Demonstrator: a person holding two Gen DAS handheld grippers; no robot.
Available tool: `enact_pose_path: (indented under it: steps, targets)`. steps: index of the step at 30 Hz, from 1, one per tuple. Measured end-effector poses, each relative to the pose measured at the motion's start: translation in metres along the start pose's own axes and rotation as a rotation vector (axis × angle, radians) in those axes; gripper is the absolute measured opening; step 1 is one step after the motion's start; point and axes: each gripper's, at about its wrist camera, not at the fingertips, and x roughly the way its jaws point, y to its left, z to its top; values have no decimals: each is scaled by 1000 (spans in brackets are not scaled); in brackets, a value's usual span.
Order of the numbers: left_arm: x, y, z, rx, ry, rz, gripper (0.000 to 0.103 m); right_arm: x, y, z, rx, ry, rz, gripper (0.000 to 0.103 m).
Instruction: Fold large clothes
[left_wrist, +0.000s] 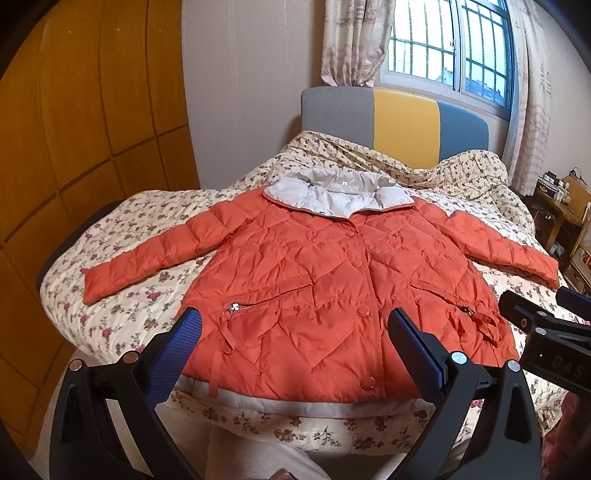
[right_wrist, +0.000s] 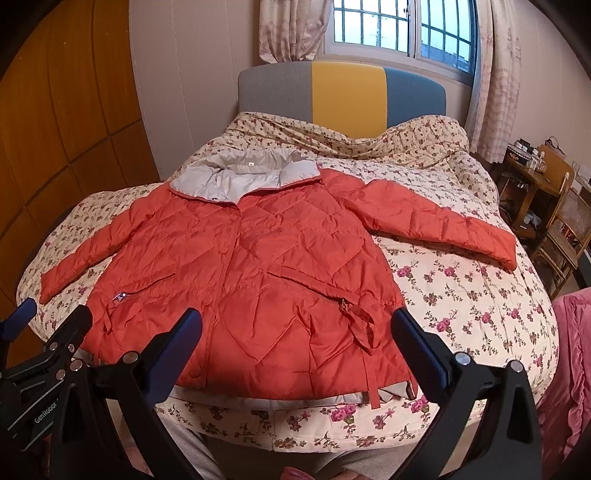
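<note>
An orange quilted jacket (left_wrist: 325, 273) (right_wrist: 251, 266) with a pale grey collar lies flat and buttoned on the floral bedspread (left_wrist: 147, 295) (right_wrist: 461, 288), both sleeves spread outwards. My left gripper (left_wrist: 295, 325) hovers open above the jacket's hem, fingers wide apart, holding nothing. My right gripper (right_wrist: 297, 325) is also open, above the hem on the jacket's right pocket side, and empty. In the left wrist view the right gripper (left_wrist: 535, 314) shows at the right edge; in the right wrist view the left gripper (right_wrist: 55, 325) shows at the left edge.
A headboard (right_wrist: 343, 92) in grey, yellow and blue stands at the far end under a barred window (right_wrist: 402, 26). Wooden wardrobe doors (left_wrist: 74, 147) line the left. A wooden table and chair (right_wrist: 554, 206) stand at the right. Pink fabric (right_wrist: 576, 350) is at the right edge.
</note>
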Motion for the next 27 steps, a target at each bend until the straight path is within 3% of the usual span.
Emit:
enact_pose_path:
  steps: [11, 18, 23, 27]
  targets:
    - [2, -4, -2, 4, 17, -49, 100, 9, -3, -2, 2, 26, 7, 101]
    - [20, 11, -14, -109, 40, -209, 100, 35, -6, -5, -4, 59, 36, 101]
    - [64, 9, -10, -57, 133, -120, 100, 84, -9, 4, -50, 88, 55, 101]
    - [108, 14, 7, -45, 166, -113, 100, 135, -18, 25, -59, 122, 95, 101]
